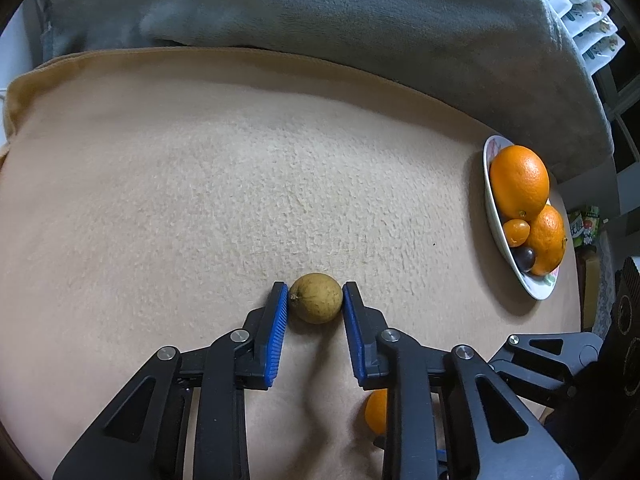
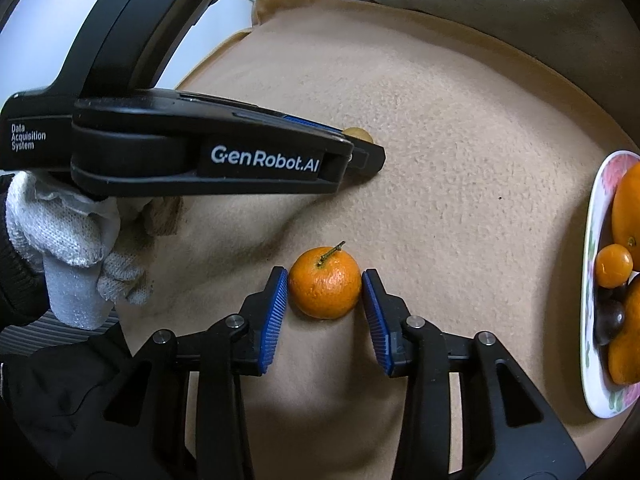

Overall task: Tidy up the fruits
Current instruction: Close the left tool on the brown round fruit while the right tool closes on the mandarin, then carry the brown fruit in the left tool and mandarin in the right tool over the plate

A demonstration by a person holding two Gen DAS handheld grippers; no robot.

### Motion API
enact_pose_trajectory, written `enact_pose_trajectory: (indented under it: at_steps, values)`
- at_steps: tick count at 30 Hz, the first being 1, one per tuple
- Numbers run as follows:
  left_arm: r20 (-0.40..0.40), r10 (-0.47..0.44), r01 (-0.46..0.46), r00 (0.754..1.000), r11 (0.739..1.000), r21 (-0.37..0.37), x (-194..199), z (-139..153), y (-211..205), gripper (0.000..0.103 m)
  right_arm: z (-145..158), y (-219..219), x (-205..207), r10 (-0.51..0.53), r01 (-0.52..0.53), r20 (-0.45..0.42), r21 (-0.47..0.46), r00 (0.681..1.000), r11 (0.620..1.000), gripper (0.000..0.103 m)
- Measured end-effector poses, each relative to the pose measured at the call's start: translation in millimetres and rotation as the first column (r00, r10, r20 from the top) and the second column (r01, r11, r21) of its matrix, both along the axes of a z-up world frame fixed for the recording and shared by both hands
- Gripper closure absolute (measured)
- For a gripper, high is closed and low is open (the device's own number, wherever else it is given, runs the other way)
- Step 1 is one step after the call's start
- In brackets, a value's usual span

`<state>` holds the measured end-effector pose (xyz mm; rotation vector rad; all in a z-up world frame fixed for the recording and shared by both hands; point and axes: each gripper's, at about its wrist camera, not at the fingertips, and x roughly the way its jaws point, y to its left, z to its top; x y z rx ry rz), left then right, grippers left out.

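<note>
A small yellow-brown round fruit (image 1: 315, 303) lies on the beige blanket (image 1: 180, 184), and my left gripper (image 1: 315, 288) is shut on it, a blue pad against each side. My right gripper (image 2: 325, 274) is shut on a stemmed mandarin (image 2: 325, 286), its pads touching both flanks. A slice of that mandarin (image 1: 376, 410) shows behind the left gripper's right finger. In the right wrist view the left gripper's body crosses the upper left, held by a white-gloved hand (image 2: 60, 236), and the yellow-brown fruit (image 2: 359, 133) peeks over its tip.
A floral white plate (image 1: 538, 290) at the right edge holds two big oranges (image 1: 519, 182), a small orange fruit (image 1: 516, 232) and a dark one (image 1: 525, 258); the plate (image 2: 595, 216) is also right of the mandarin. A grey cushion (image 1: 320, 8) backs the blanket. Snack packets (image 1: 580, 0) are stacked far right.
</note>
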<state>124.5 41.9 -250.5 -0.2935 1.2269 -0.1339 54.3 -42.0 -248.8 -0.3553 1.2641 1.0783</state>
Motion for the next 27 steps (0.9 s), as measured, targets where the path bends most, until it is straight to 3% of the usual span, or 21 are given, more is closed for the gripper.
enact_pose_trajectory:
  at_steps: [13, 27]
  values:
    - [0.018, 0.021, -0.021, 1.000, 1.000, -0.003, -4, 11, -2, 0.077, 7, -24, 0, -0.025, 0.025, 0.005, 0.015, 1.000, 1.000, 0.064]
    - [0.078, -0.009, 0.009, 0.997, 1.000, -0.003, -9, 43, -24, 0.077, 36, -60, 15, -0.150, 0.148, 0.048, 0.055, 0.987, 0.987, 0.064]
